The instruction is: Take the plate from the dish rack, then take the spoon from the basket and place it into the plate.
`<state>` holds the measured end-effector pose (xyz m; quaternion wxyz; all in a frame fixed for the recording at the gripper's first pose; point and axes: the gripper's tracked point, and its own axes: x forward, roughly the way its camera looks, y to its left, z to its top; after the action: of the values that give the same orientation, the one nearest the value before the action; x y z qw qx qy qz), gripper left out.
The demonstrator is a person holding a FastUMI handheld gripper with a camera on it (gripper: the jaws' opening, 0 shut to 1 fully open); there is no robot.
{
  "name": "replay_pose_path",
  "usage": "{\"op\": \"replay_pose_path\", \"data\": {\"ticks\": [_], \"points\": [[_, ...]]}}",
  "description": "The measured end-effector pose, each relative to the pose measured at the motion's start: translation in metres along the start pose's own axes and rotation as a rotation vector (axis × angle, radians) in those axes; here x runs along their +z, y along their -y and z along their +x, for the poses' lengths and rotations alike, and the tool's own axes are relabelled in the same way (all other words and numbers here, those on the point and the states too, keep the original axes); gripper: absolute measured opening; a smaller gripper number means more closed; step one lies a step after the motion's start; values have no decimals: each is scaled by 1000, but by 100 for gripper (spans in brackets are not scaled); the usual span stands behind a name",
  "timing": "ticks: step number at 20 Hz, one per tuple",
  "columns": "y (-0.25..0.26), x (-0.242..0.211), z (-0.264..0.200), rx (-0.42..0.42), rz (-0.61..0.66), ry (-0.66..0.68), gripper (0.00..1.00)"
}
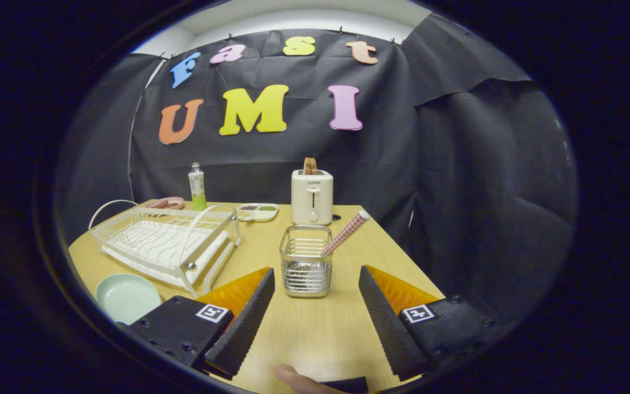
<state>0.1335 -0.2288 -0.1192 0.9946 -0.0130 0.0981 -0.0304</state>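
Note:
A pale green plate [127, 296] lies flat on the wooden table [315, 334], just in front of the white dish rack [167, 243] and to the left of my left finger. The rack holds no dishes. A square wire basket [306, 268] stands just ahead of my fingers, slightly left of the gap's middle. A spoon with a red-and-white checked handle [347, 232] leans out of the basket to the right, its bowl down inside. My gripper [316, 279] is open, with nothing between its fingers.
A cream toaster [312, 197] with a slice of bread in it stands behind the basket. Behind the rack are a green bottle [197, 187], a pink dish [166, 203] and a small divided tray [258, 211]. A fingertip [293, 377] shows at the table's near edge.

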Motion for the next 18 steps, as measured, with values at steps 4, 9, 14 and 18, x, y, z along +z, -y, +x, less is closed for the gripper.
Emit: {"op": "replay_pose_path", "data": {"ticks": [4,9,14,18], "points": [[15,26,33,1,69,75,99],[14,25,77,-14,57,54,95],[-5,34,95,52,63,121,53],[-11,39,92,45,28,102,25]]}}
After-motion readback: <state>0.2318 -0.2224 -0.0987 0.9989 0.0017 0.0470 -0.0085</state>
